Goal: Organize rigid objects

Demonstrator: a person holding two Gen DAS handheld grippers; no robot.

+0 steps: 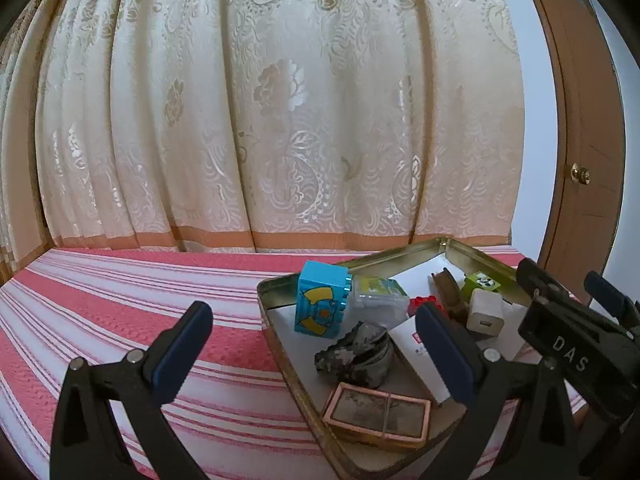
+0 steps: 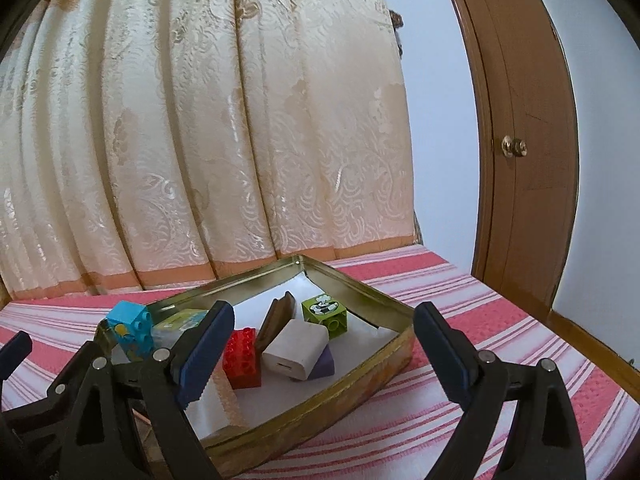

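A gold metal tin lies on the striped cloth and holds several small objects. In it are a blue toy brick, a red brick, a green brick, a white charger, a clear case, a dark crumpled lump and a pink-framed box. My left gripper is open and empty over the tin's near left part. My right gripper is open and empty above the tin's near edge; it also shows in the left wrist view.
The pink and white striped cloth covers the surface. A cream patterned curtain hangs right behind it. A brown wooden door with a knob stands at the right. A white box and a brown flat piece also lie in the tin.
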